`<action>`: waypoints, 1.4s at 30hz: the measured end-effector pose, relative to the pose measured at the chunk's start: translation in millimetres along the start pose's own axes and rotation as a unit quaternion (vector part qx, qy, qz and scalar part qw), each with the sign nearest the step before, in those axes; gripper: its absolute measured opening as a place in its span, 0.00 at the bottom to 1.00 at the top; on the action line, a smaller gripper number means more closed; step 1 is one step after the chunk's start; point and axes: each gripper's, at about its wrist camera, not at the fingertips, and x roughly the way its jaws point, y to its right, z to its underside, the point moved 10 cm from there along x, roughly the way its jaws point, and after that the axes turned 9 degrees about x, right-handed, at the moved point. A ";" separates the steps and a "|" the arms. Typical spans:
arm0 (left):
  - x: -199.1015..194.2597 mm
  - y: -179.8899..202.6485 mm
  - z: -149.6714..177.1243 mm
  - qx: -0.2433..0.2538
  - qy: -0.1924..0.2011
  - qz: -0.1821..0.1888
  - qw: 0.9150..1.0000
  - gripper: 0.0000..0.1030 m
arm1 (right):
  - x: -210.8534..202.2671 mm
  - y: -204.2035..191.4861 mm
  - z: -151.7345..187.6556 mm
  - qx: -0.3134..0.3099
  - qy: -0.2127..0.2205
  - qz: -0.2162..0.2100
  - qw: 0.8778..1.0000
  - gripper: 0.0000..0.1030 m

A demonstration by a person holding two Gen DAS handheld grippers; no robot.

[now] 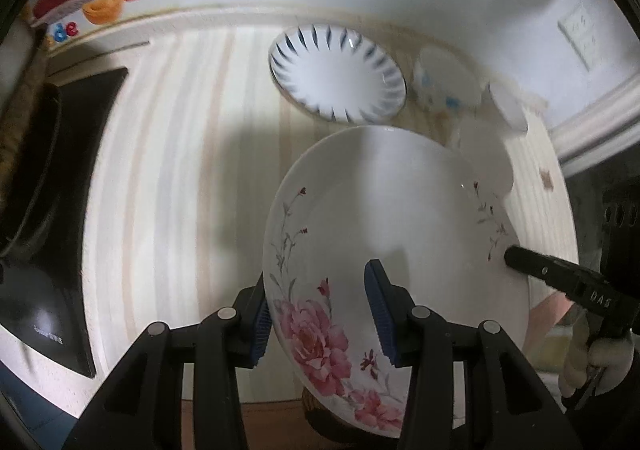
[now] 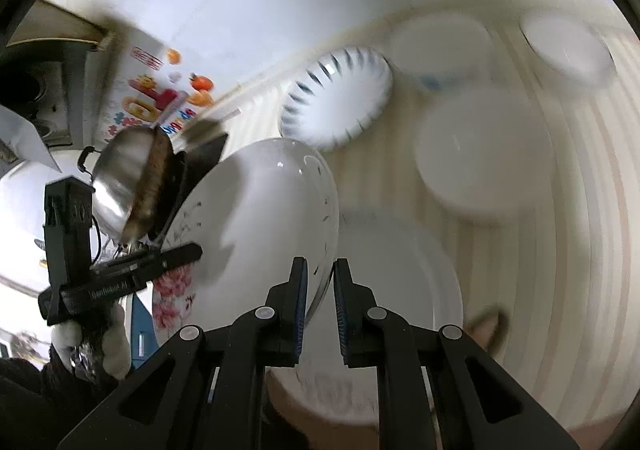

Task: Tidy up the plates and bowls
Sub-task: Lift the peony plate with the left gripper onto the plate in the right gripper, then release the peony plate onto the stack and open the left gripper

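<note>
We hold a flowered plate [image 1: 384, 250] between both claws, lifted above the pale striped surface [image 1: 160, 170]. Our left claw [image 1: 320, 314] is clenched on the plate's rim at the lower centre of its frame, one pad on either face. Our right claw [image 2: 320, 310] grips the opposite rim, its pads nearly together around the thin edge. Toward the upper centre, a blue-striped bowl [image 1: 336, 74] rests on the surface, with blurred white bowls [image 2: 484, 154] to its right.
</note>
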 end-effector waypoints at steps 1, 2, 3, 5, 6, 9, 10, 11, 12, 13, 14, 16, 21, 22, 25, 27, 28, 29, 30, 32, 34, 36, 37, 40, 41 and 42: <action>6.4 2.5 4.3 0.004 -0.011 -0.002 1.000 0.39 | 3.3 7.5 8.6 0.009 -0.006 0.002 1.000 0.15; 7.8 6.8 9.6 0.008 -0.017 -0.003 1.000 0.39 | 7.4 15.4 17.8 0.018 -0.013 0.005 1.000 0.15; 11.9 9.2 12.3 0.014 -0.023 -0.006 1.000 0.39 | 10.7 21.4 25.1 0.025 -0.016 0.006 1.000 0.15; 20.6 11.3 16.0 0.022 -0.034 -0.009 0.999 0.39 | 17.5 34.4 38.7 0.040 -0.024 0.007 0.999 0.15; 24.4 13.2 18.1 0.027 -0.040 -0.011 0.999 0.39 | 19.3 39.5 43.5 0.046 -0.025 0.008 0.999 0.15; 35.1 19.2 23.7 0.038 -0.058 -0.018 0.997 0.39 | 24.3 50.0 51.7 0.060 -0.029 0.011 0.998 0.15; 38.8 19.6 24.7 0.038 -0.063 -0.019 0.997 0.39 | 25.2 53.3 53.0 0.065 -0.030 0.012 0.997 0.15; 42.2 20.3 25.7 0.040 -0.068 -0.019 0.997 0.39 | 26.7 56.2 54.3 0.071 -0.031 0.012 0.997 0.15; 45.2 21.6 26.9 0.041 -0.072 -0.019 0.996 0.39 | 27.3 58.5 55.7 0.075 -0.032 0.012 0.997 0.15; 46.4 22.4 27.1 0.042 -0.074 -0.020 0.996 0.39 | 28.8 59.4 55.4 0.077 -0.032 0.013 0.996 0.15; 48.4 23.6 27.2 0.045 -0.077 -0.022 0.996 0.39 | 29.4 61.5 56.3 0.081 -0.031 0.014 0.996 0.15; 51.6 26.3 28.1 0.049 -0.083 -0.022 0.995 0.39 | 29.3 63.7 54.6 0.084 -0.030 0.015 0.996 0.15; 65.4 28.7 31.1 0.049 -0.108 -0.022 0.993 0.39 | 28.9 66.7 45.9 0.091 -0.027 0.028 0.995 0.15; 67.9 29.3 32.5 0.050 -0.111 -0.022 0.992 0.39 | 28.3 68.5 44.6 0.093 -0.027 0.031 0.995 0.15; 73.0 30.5 36.1 0.049 -0.118 -0.022 0.992 0.40 | 27.3 71.9 42.3 0.094 -0.025 0.037 0.995 0.15; 74.4 29.2 37.0 0.046 -0.122 -0.019 0.991 0.40 | 27.3 73.0 41.3 0.095 -0.024 0.041 0.994 0.15; 75.2 29.4 38.1 0.046 -0.123 -0.018 0.991 0.40 | 28.7 71.5 40.1 0.095 -0.025 0.043 0.994 0.15; 75.8 29.4 38.4 0.047 -0.124 -0.019 0.991 0.40 | 28.6 71.8 40.3 0.094 -0.025 0.046 0.994 0.15; 76.4 29.3 38.3 0.049 -0.125 -0.020 0.991 0.40 | 28.4 72.2 40.4 0.094 -0.024 0.050 0.994 0.15; 77.1 30.2 39.6 0.054 -0.127 -0.024 0.990 0.40 | 27.6 73.9 40.6 0.095 -0.023 0.053 0.994 0.15; 79.1 31.5 40.3 0.056 -0.129 -0.025 0.990 0.40 | 26.1 74.9 39.5 0.100 -0.020 0.055 0.993 0.15; 80.6 32.4 39.8 0.057 -0.131 -0.027 0.989 0.40 | 25.2 75.2 38.3 0.101 -0.018 0.059 0.993 0.15; 80.8 32.3 38.7 0.059 -0.131 -0.029 0.989 0.40 | 25.1 75.1 38.1 0.099 -0.017 0.062 0.993 0.15; 82.1 35.1 38.4 0.060 -0.132 -0.032 0.989 0.40 | 24.9 73.4 37.6 0.095 -0.017 0.075 0.993 0.15; 83.2 36.4 37.8 0.059 -0.132 -0.031 0.989 0.40 | 25.0 73.2 37.3 0.095 -0.017 0.078 0.992 0.15; 81.6 35.8 34.8 0.059 -0.133 -0.032 0.989 0.40 | 25.0 73.0 37.2 0.096 -0.017 0.080 0.992 0.15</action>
